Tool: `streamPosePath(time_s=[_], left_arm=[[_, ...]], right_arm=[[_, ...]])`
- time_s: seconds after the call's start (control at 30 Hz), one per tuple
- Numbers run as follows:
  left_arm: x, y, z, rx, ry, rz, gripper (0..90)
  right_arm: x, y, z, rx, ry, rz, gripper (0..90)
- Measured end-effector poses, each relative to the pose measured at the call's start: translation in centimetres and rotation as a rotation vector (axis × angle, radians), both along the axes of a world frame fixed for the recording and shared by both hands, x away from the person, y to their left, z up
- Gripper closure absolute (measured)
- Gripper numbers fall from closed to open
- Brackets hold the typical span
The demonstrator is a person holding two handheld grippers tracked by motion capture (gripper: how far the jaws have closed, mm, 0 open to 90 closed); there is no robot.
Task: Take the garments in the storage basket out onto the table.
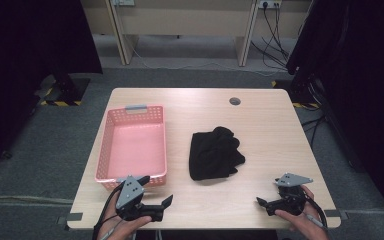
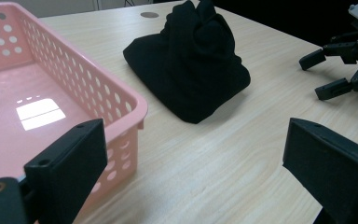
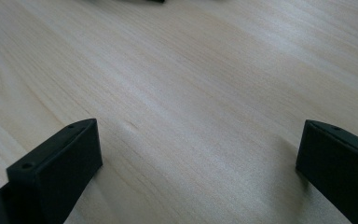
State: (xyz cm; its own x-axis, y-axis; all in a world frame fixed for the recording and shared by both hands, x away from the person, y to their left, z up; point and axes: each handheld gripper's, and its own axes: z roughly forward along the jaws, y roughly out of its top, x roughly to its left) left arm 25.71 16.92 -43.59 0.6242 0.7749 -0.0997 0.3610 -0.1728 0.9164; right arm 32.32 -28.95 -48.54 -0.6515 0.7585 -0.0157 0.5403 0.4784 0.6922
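A crumpled black cloth [image 1: 214, 153] lies in the middle of the wooden table [image 1: 265, 125]. To its left stands an empty pink perforated basket [image 1: 105, 145]. My left gripper [image 1: 155, 190] rests near the table's front edge, just in front of the basket's near right corner, jaws wide open and holding nothing. In the left gripper view the basket [image 2: 121, 93] is at the left and the cloth [image 2: 191, 70] lies ahead, past the open left gripper [image 2: 200, 163]. My right gripper [image 1: 269, 192] sits at the front right, open and empty, over bare wood [image 3: 191, 70]; the right gripper [image 2: 319, 74] also appears far right.
A round cable hole [image 1: 235, 101] sits near the table's far edge. Grey carpet surrounds the table. Desk legs and hanging cables [image 1: 270, 30] stand at the back. Dark curtains flank both sides, with a black stand [image 1: 65, 90] at the left.
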Motion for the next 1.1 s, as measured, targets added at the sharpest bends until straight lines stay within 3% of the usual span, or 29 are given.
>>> streamPosePath(time_s=[0.27, 0.53, 1.1], left_arm=[[-0.5, 0.6, -0.8, -0.014, 0.011, 0.016, 5.8], [-0.5, 0.8, -1.5, 0.014, 0.018, 0.031, 5.8], [-1.3, 1.2, -2.3, -0.008, 0.03, 0.041, 5.7]], right_arm=[[0.0, 0.0, 0.0, -0.001, -0.001, 0.0, 0.2], [0.0, 0.0, 0.0, 0.0, 0.001, -0.002, 0.2], [0.0, 0.0, 0.0, -0.001, 0.0, -0.002, 0.2]])
